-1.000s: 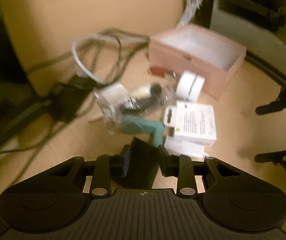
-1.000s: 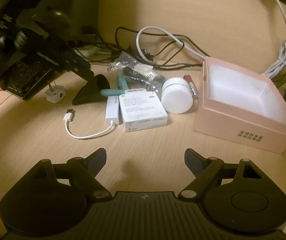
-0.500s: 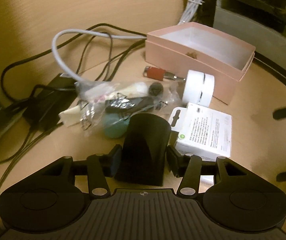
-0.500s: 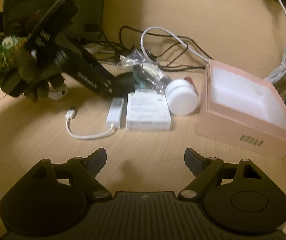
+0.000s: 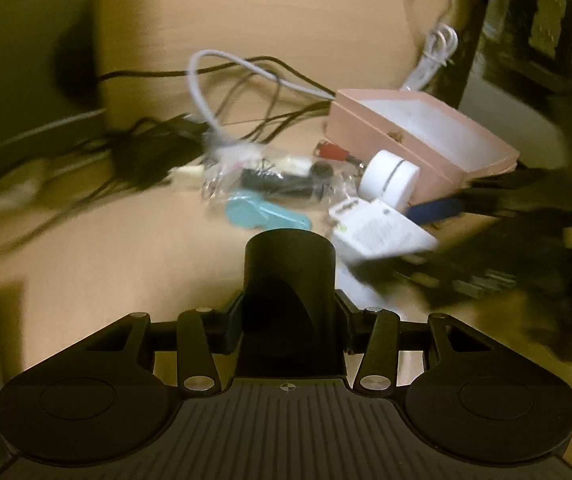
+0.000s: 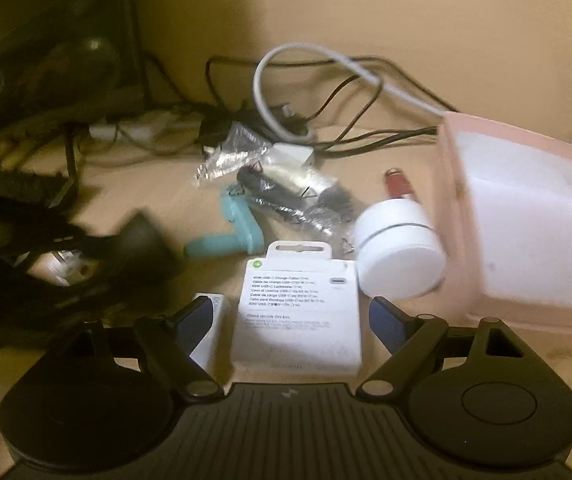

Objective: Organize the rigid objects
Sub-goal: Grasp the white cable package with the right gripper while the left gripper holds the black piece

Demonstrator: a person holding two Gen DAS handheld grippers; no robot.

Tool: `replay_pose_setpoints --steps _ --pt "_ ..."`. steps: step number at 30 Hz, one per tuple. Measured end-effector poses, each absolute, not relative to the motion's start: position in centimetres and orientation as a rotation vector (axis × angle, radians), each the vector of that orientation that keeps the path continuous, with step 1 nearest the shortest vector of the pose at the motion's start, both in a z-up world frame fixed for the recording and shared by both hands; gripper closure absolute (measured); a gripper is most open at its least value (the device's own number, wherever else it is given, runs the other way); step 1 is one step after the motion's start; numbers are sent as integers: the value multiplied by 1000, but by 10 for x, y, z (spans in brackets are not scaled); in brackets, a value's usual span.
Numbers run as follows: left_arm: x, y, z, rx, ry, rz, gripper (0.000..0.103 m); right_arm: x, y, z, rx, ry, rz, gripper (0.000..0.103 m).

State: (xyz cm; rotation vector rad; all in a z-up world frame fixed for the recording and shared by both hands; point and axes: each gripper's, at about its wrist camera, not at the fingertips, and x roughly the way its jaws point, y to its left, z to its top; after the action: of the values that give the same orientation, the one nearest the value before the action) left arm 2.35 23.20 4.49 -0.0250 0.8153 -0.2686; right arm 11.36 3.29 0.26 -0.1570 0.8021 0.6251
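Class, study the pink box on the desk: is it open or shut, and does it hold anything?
Open: the pink box has no lid on, and its white interior shows. It looks empty, though motion blur hides small things.

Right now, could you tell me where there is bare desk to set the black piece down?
Bare desk lies left of the black piece held by the left gripper, nearer than the teal tool. The pink box is empty. It is crowded around the white cable box and white puck.
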Motion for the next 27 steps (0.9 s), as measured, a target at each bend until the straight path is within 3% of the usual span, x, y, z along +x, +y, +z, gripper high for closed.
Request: replay_pose_setpoints --steps 2,3,14,21,27 --pt "0 231 52 -60 805 -228 53 117 34 3 -149 806 651 19" --pt "-12 228 56 -75 800 -208 53 116 33 6 -155 813 671 33" --pt "-71 129 83 -249 835 -297 53 33 -78 56 -266 707 761 34" --pt "-6 57 130 -170 774 -462 53 2 -169 70 -257 638 573 34" --pt "81 23 195 -164 521 -379 53 -4 -207 80 -181 587 482 34"
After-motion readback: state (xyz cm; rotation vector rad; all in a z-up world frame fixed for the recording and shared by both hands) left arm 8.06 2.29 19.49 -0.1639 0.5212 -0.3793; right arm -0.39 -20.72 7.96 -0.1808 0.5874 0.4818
